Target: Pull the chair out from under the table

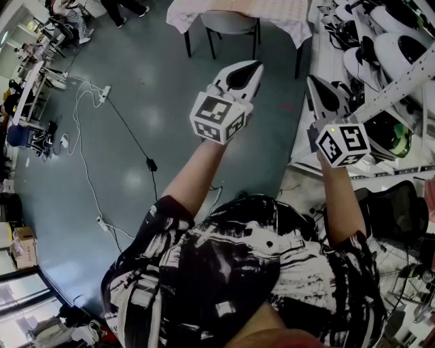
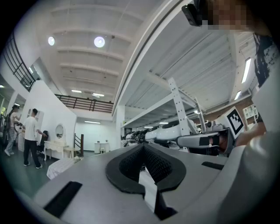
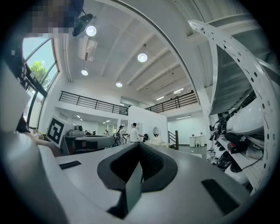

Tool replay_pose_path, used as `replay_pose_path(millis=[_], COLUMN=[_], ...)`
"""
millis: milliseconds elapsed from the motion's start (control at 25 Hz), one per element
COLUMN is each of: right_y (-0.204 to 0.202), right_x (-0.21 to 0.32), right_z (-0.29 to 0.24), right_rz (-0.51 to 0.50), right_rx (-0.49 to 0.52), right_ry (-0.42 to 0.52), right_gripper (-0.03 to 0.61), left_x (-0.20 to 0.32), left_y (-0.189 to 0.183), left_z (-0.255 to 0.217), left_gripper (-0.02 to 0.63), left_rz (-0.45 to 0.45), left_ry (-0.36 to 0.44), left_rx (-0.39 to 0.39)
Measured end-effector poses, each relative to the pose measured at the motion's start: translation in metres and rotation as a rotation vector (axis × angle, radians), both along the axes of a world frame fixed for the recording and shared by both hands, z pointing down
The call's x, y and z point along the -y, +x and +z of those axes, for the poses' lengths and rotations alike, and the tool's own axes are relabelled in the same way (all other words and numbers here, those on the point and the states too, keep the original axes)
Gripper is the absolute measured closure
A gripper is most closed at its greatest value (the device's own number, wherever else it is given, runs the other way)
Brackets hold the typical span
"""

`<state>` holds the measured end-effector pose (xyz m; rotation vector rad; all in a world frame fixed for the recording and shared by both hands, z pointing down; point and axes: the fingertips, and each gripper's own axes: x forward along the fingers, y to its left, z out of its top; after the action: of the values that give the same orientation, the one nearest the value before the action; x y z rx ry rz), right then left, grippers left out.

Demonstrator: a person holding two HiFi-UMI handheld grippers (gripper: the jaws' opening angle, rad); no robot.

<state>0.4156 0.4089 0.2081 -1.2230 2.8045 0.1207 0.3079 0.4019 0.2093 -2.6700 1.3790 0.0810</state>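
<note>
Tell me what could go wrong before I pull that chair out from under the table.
The tablecloth hangs beside the chair; it may snag as the chair comes out. A cable lies on the floor left of the way there, a trip hazard. Left gripper and right gripper are shut and must open first.

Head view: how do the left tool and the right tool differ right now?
The left tool reaches further ahead over open floor, in line with the chair under the table; the right tool sits further back, beside the rack of white gear. The left tool's white body shows plainly; the right tool shows mostly its marker cube. Both are shut, empty and clear of the chair.
</note>
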Motion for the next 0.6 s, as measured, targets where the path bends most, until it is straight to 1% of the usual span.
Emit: replay_pose_path(millis=[480, 560, 600], right_y=[0.0002, 0.0001, -0.0006], right_x=[-0.0022, -0.0038, -0.0046], right_z=[-0.0035, -0.0017, -0.0005], right_rz=[-0.011, -0.028, -0.037], right_rx=[0.005, 0.027, 0.037], right_ry=[0.004, 0.002, -0.002], right_gripper=[0.581, 0.581, 0.58], left_x=[-0.0026, -0.0035, -0.0036], left_y=[0.0029, 0.0026, 0.0008], left_z=[-0.0038, -0.0046, -0.0084], left_gripper=[0.614, 0.613, 0.612], left_rz=[0.002, 0.013, 0.025], left_ry=[0.003, 0.017, 0.029], left_rx=[0.002, -0.021, -0.049])
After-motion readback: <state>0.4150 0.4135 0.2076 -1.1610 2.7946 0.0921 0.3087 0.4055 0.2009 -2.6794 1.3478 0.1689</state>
